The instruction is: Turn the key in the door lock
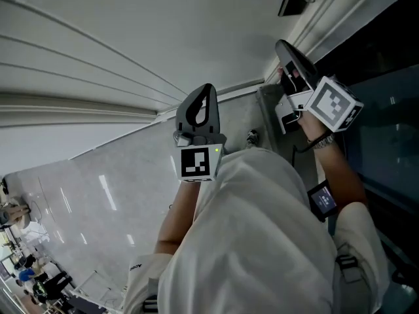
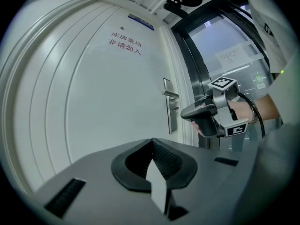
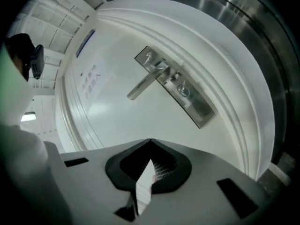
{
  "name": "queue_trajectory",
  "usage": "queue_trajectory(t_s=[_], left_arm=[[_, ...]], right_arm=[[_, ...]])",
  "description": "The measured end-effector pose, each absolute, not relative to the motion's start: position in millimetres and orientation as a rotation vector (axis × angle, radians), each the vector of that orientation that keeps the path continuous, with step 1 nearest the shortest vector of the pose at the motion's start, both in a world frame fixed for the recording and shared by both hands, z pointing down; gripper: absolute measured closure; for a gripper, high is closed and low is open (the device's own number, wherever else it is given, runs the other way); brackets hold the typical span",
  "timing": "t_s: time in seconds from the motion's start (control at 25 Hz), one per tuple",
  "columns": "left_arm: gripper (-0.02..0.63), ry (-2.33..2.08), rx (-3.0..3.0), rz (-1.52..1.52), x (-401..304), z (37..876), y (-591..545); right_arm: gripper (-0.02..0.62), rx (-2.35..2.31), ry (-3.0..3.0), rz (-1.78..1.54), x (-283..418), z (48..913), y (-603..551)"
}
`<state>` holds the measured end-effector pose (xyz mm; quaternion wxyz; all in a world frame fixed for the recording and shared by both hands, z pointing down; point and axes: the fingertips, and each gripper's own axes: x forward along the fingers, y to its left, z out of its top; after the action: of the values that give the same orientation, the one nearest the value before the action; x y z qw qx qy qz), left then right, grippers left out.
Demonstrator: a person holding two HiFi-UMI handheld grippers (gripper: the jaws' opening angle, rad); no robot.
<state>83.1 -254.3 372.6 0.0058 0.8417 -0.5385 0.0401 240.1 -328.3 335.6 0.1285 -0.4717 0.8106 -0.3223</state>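
The white door (image 2: 93,107) carries a steel lock plate (image 3: 180,90) with a lever handle (image 3: 147,81) and a round keyhole cylinder (image 3: 183,92) below it. In the left gripper view the plate (image 2: 169,108) shows a small stub under the handle; I cannot tell whether it is a key. My right gripper (image 2: 183,114) is level, just right of the plate and apart from it. Its jaws (image 3: 150,142) meet at the tips with nothing between them. My left gripper (image 2: 152,141) hangs back from the door, shut and empty. The head view shows both grippers, left (image 1: 208,90) and right (image 1: 280,46).
Red lettering (image 2: 124,43) is printed high on the door. A dark metal frame with glass panels (image 2: 225,55) stands right of the door. A door closer (image 2: 180,6) sits at the top. The person's sleeve (image 1: 262,241) fills the lower head view.
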Motion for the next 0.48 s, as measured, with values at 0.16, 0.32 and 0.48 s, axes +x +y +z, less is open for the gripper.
queue_trajectory(t_s=[0.16, 0.32, 0.48], left_arm=[[0.597, -1.664, 2.637, 0.115, 60, 373, -247], [0.598, -1.616, 2.634, 0.111, 52, 375, -234], [0.598, -1.567, 2.644, 0.134, 33, 400, -226]], right_arm=[[0.594, -1.347, 2.472, -0.816, 209, 332, -301], [0.594, -1.364, 2.507, -0.779, 198, 332, -277], [0.594, -1.423, 2.568, -0.665, 180, 348, -263]])
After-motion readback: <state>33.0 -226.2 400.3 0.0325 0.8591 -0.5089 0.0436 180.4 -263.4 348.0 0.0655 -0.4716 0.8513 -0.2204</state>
